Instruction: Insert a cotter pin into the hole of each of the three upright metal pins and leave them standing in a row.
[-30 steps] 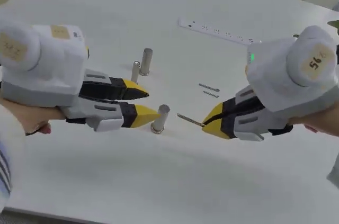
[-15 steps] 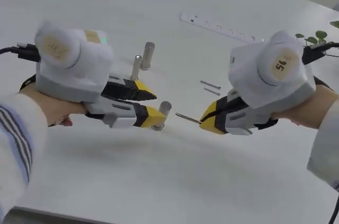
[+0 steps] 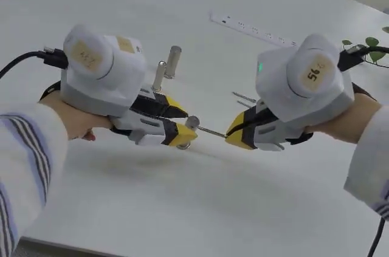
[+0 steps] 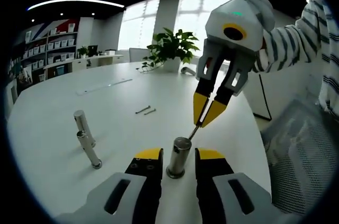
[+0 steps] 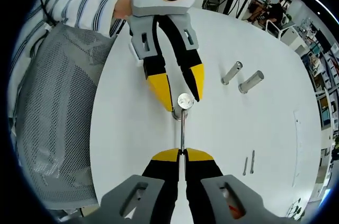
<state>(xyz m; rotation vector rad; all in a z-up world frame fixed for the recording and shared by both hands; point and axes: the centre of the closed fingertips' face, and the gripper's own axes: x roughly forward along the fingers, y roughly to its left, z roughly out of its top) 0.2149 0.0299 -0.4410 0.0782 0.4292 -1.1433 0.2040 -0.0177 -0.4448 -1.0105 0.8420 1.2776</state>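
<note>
Left claw (image 3: 189, 124), black with yellow tips, released: jaws spread to either side of a stubby upright silver metal pin (image 3: 192, 123) on the white worktop (image 3: 182, 208), slim gaps on both sides in the left gripper view. Right claw (image 3: 234, 133), same black and yellow, clenched on a thin grey wire cotter pin (image 3: 211, 130), held level, free end touching the upright pin just below its top; whether inside the hole, cannot tell. Just behind the right claw, two loose spare cotter pins (image 3: 243, 97) flat on the worktop, side by side. Further back, behind the left claw, two more upright silver pins close together: a slimmer pin (image 3: 159, 76) and a thicker pin (image 3: 172, 61). Far off, a long white power strip (image 3: 255, 29) and a green leafy plant (image 3: 368, 44) at the far right.
</note>
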